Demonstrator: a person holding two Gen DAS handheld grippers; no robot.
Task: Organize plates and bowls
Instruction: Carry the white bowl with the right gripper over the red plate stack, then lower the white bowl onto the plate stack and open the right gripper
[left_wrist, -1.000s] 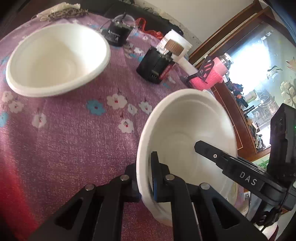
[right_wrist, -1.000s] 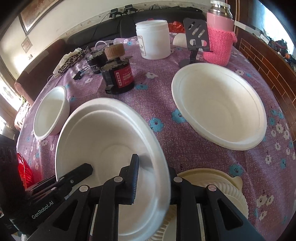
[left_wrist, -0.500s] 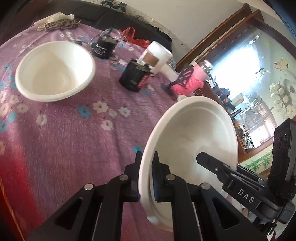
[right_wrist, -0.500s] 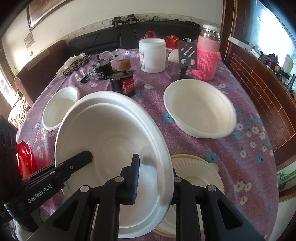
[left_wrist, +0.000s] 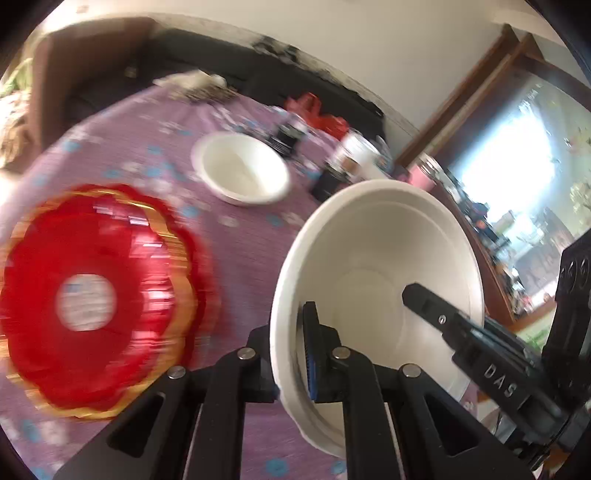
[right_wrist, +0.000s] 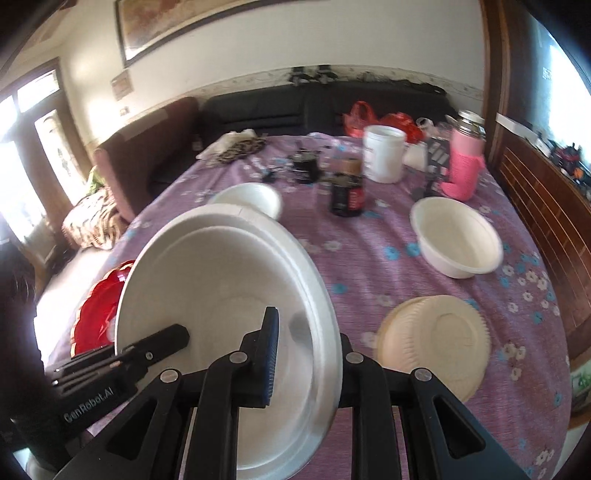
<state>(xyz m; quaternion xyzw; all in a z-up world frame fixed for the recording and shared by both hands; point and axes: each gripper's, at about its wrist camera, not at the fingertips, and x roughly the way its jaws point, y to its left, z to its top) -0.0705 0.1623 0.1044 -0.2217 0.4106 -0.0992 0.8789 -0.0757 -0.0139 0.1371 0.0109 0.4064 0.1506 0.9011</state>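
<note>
I have the left gripper (left_wrist: 291, 354) clamped tight on the near rim of a large white bowl (left_wrist: 380, 280), one pad inside and one outside, and the right gripper (right_wrist: 306, 354) pinched narrowly on the opposite rim of the same bowl, which hangs tilted above the table between the two. Below it lies a purple flowered tablecloth (right_wrist: 369, 269). On the cloth I see a red scalloped plate (left_wrist: 92, 299) to the left, a small white bowl (right_wrist: 251, 199) farther back, a medium white bowl (right_wrist: 458, 240) to the right and a stack of cream paper plates (right_wrist: 436, 339) nearer me. Beyond them stand a dark jar (right_wrist: 347, 195), a white tub (right_wrist: 384, 153) and a pink-sleeved flask (right_wrist: 465, 162). A black sofa (right_wrist: 317, 107) and a framed picture (right_wrist: 177, 26) back the room.
</note>
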